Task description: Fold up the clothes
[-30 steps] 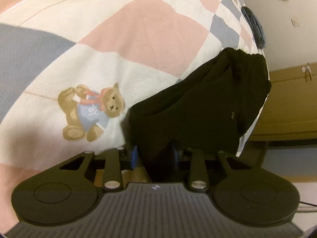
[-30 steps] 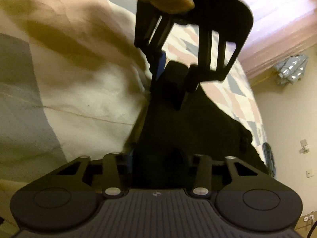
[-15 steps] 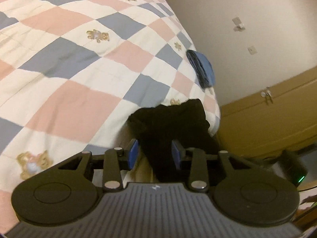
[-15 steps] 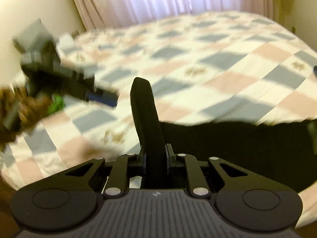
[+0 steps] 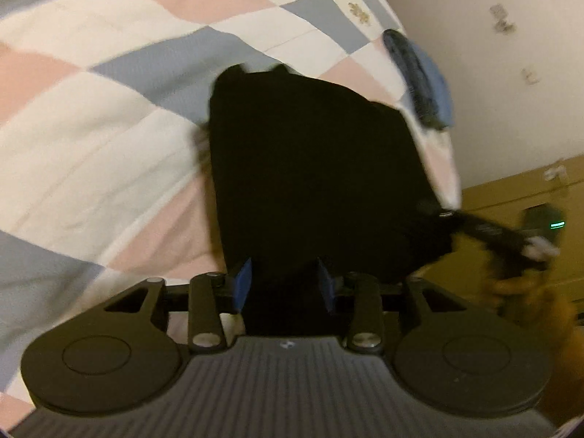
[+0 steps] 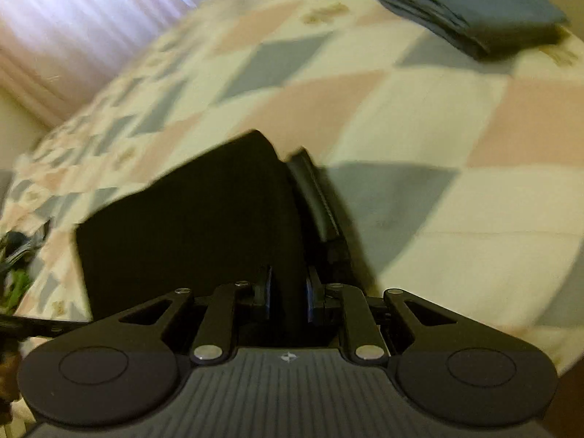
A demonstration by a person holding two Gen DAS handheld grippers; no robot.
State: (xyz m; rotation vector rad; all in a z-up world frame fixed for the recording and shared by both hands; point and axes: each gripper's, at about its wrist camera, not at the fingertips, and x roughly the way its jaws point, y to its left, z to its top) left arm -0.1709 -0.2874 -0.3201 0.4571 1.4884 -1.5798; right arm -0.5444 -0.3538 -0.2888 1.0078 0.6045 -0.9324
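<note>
A black garment (image 5: 314, 175) lies spread over the checked quilt near the bed's edge. My left gripper (image 5: 284, 284) is shut on its near edge, the cloth bunched between the blue pads. In the left wrist view the right gripper (image 5: 503, 237) shows blurred at the garment's right corner. In the right wrist view my right gripper (image 6: 288, 292) is shut on a fold of the same black garment (image 6: 197, 226), which stretches left across the quilt. The left gripper (image 6: 14, 284) is a blur at the left edge there.
A folded blue garment (image 6: 474, 11) lies on the quilt (image 6: 419, 109) near the bed's far corner; it also shows in the left wrist view (image 5: 419, 80). A wooden cabinet (image 5: 518, 197) stands beyond the bed edge. Curtains (image 6: 73, 18) hang behind the bed.
Both grippers have swung down with the black garment, which now lies spread flat on the quilt instead of hanging. Both stay shut on it.
</note>
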